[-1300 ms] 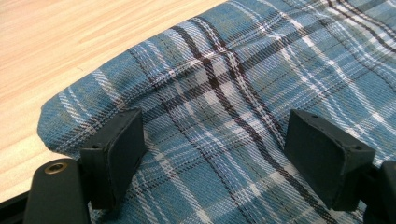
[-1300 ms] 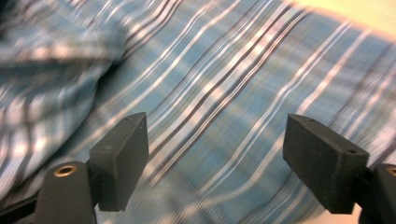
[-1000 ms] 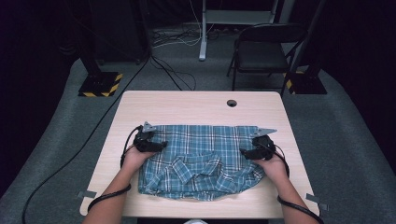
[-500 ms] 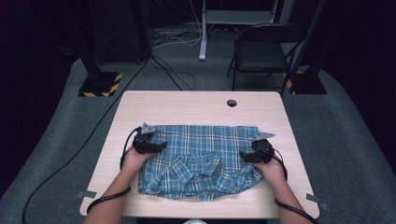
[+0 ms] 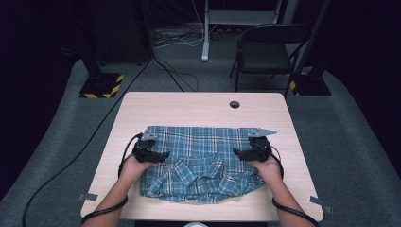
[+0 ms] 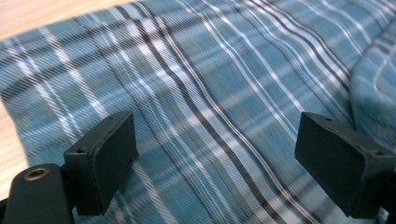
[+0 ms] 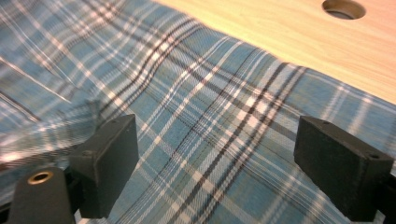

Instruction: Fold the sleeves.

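We see from above a light wooden table (image 5: 203, 111) with a blue plaid shirt (image 5: 201, 146) spread across its middle and reaching toward the near edge, where the cloth bunches into folds with the collar turned up. The far edge of the shirt lies straight, well short of the round cable hole (image 5: 234, 104) near the table's far edge. Our left gripper (image 5: 164, 154) sits at the shirt's left side and our right gripper (image 5: 236, 153) at its right side, both pointing inward toward each other across the cloth, each held by a hand (image 5: 134, 166) coming in from the near edge. In the left gripper view, the two black pads (image 6: 105, 156) stand wide apart above flat plaid fabric, gripping nothing. In the right gripper view, the jaws likewise stand spread over the cloth, with bare wood and the cable hole beyond. Both pairs of jaws have just been opening, with only the shirt's flat surface lying beneath them.
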The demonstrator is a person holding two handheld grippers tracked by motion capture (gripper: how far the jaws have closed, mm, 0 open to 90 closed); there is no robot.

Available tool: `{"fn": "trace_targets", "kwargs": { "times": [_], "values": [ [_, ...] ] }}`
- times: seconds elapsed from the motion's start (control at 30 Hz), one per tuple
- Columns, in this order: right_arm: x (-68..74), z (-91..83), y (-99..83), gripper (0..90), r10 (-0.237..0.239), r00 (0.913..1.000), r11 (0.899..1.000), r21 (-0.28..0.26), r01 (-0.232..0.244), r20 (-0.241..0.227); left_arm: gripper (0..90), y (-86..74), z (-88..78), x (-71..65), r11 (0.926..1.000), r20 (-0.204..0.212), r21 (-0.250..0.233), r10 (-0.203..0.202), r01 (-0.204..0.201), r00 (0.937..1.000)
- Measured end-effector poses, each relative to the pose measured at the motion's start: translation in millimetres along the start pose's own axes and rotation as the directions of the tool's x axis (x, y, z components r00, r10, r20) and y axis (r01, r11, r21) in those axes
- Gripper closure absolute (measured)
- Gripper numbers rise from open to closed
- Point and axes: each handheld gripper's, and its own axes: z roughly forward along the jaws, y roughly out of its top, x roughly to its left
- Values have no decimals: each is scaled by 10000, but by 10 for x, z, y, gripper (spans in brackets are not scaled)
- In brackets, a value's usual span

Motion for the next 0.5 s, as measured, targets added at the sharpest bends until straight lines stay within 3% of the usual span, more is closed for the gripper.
{"fn": "trace_targets", "kwargs": {
  "times": [0.13,0.27,0.33,0.43,0.5],
  "values": [
    [5,139,4,127,-226,9997,9986,489,222,85,120,-55,-8,-44,9996,5,195,196,-196,9998],
    [-101,268,1,123,468,9989,9964,709,-471,58,124,-154,51,-31,9982,14,472,364,-364,9993],
    [-119,305,-17,125,482,9988,9951,856,-487,83,124,-170,57,-44,9977,-50,457,503,-500,9987],
    [-108,331,-36,123,136,9998,9944,1042,-150,145,124,-202,83,-56,9967,-123,410,712,-706,9974],
    [-100,339,-45,122,12,9998,9942,1076,-32,182,124,-212,86,-47,9975,-78,327,632,-629,9980]
  ]
}}
